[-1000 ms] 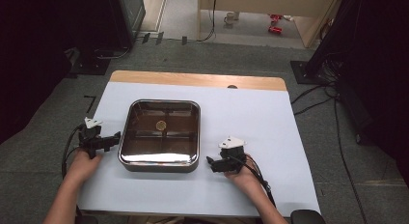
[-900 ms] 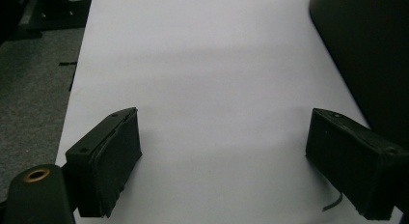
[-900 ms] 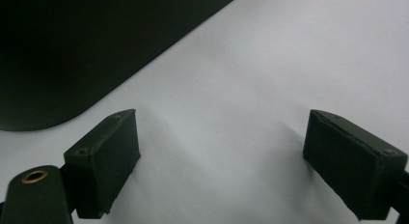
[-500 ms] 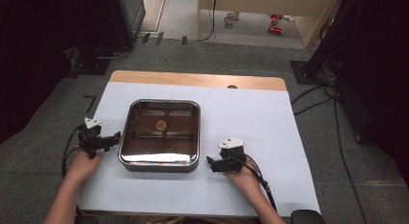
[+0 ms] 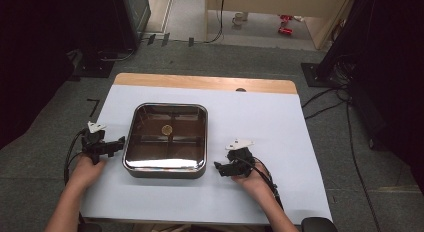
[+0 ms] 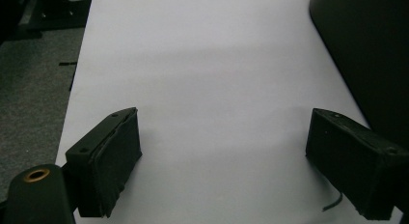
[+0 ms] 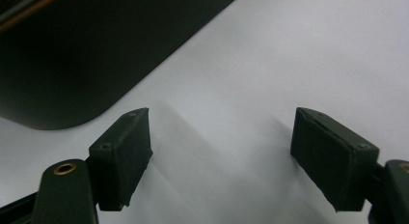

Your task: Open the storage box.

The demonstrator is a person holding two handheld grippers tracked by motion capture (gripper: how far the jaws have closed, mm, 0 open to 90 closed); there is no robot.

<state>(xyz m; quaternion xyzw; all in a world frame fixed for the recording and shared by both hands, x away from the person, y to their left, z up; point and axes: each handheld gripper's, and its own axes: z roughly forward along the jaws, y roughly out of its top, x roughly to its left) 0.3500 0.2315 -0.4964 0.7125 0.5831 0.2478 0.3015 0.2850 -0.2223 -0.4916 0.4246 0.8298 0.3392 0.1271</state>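
Note:
A square shiny metal tray (image 5: 165, 168) sits on the white-covered table (image 5: 260, 117), with a small round yellowish piece (image 5: 166, 129) lying inside it. My left gripper (image 5: 119, 143) rests on the table just left of the tray, pointing toward its side. In the left gripper view the left gripper (image 6: 224, 156) is open over bare white surface, and the tray's dark wall (image 6: 371, 50) rises at the right. My right gripper (image 5: 220, 168) lies by the tray's front right corner. The right gripper (image 7: 222, 147) is open with nothing between the jaws, the tray's corner (image 7: 87, 55) ahead to the left.
The table's far edge shows a bare wooden strip (image 5: 200, 82). Grey carpet (image 5: 45, 142) surrounds the table, with cables (image 5: 325, 102) on the floor at the right. White surface lies open to the right of the tray.

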